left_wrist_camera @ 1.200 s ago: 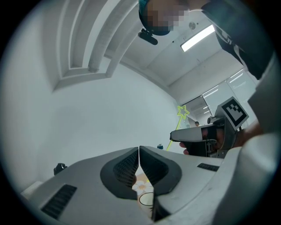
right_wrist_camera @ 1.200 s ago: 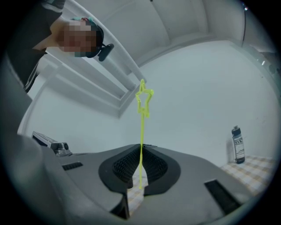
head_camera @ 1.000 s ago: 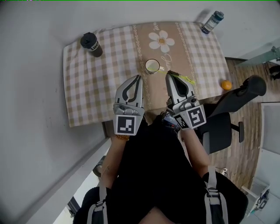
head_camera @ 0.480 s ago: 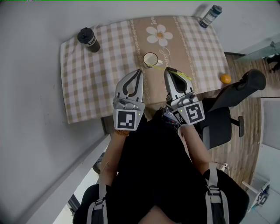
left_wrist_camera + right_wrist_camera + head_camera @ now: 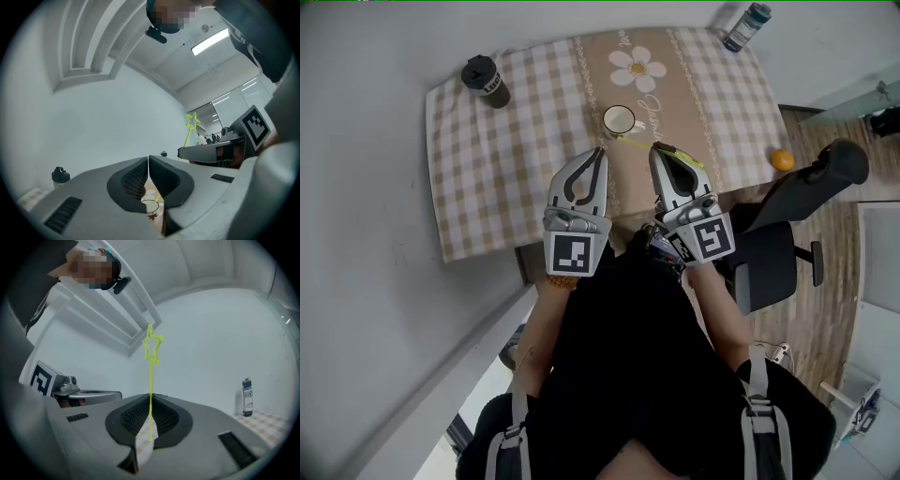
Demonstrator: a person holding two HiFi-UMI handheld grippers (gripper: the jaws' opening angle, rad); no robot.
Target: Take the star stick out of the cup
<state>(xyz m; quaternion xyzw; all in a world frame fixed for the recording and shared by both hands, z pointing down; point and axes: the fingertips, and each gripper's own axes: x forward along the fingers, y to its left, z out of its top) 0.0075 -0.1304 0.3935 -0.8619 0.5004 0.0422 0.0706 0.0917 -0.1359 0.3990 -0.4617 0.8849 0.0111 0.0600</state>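
My right gripper is shut on the yellow-green star stick, which stands upright between its jaws with the star well above them. In the head view the star stick shows as a thin yellow line beside the right jaws, clear of the cup. The white cup stands on the checked tablecloth, just beyond both grippers. My left gripper is shut with nothing in it; through its jaws the cup shows small, and the star stick rises over my right gripper.
A dark tumbler stands at the table's far left corner and a water bottle at the far right. An orange lies by the right edge. A black office chair stands to the right.
Both grippers and the star stick hold nearly the same place in the picture. The head view has tilted, so the table and cup have slid towards the top.
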